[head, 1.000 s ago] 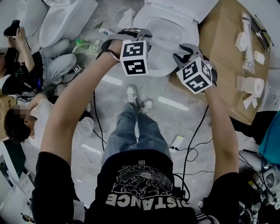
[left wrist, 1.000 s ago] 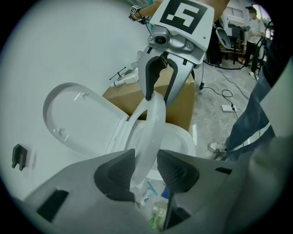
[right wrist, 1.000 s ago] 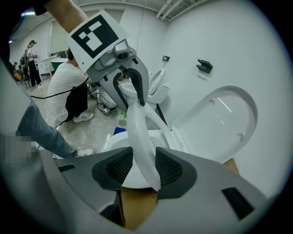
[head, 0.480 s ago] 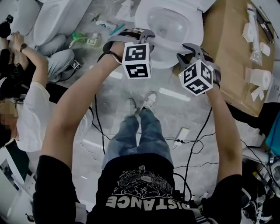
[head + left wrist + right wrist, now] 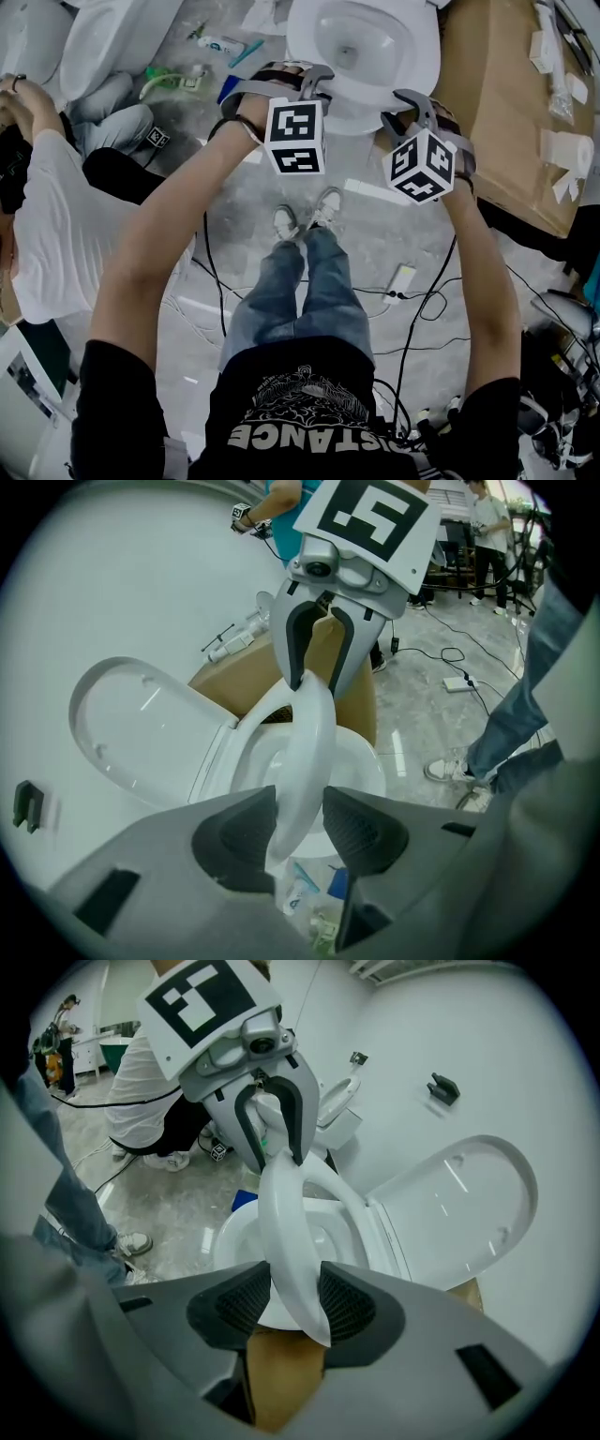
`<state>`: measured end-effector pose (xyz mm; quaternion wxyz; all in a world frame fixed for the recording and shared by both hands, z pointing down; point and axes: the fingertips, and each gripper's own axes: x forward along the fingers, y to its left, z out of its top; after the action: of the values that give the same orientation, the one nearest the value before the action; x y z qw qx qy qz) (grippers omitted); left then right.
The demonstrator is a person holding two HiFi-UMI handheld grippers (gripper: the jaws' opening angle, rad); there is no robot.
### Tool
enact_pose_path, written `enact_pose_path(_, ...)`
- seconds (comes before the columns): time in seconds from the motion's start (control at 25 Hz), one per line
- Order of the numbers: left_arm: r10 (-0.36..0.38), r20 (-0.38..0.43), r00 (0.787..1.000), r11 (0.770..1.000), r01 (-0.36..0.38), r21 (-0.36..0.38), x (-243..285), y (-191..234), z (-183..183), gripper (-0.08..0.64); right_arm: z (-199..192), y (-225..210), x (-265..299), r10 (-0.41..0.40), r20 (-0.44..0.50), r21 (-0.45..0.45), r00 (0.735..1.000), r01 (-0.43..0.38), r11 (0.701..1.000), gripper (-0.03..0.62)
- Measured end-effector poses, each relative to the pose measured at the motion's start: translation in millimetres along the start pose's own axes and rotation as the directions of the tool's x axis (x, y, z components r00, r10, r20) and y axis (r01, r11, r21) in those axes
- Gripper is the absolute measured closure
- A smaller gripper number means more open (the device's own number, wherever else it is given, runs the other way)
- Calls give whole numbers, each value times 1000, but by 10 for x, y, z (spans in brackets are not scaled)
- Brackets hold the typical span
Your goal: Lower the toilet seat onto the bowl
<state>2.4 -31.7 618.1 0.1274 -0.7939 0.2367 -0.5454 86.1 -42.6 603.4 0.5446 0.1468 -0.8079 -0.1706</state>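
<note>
In the head view the white toilet bowl [image 5: 361,42] is at the top centre, and the toilet seat [image 5: 361,111] is tilted partway down over it. My left gripper [image 5: 291,73] is shut on the seat's left front rim and my right gripper [image 5: 412,98] on its right front rim. The left gripper view shows the seat [image 5: 307,733] standing between the pads of the left gripper [image 5: 300,822], above the bowl [image 5: 361,761], with the lid [image 5: 141,724] upright behind. In the right gripper view the right gripper [image 5: 295,1302] pinches the seat [image 5: 286,1222] on both sides.
A brown cardboard box [image 5: 506,122] stands right of the toilet, with paper rolls [image 5: 567,155] on it. More toilets [image 5: 112,37] stand at the upper left. A person in a white shirt [image 5: 56,225] crouches at the left. Cables [image 5: 412,300] run over the floor by my shoes [image 5: 305,216].
Both grippers have sunk with the seat in them, and the seat has tipped further toward the bowl. The toilet has slid up in the head view. The person at the left has shifted.
</note>
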Motion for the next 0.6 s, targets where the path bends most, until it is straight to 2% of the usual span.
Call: enact_pose_path(0.6, 42, 0, 999, 998, -42, 50, 410, -471, -223, 397, -230, 462, 423, -13, -4, -43, 1000, 13, 999, 413)
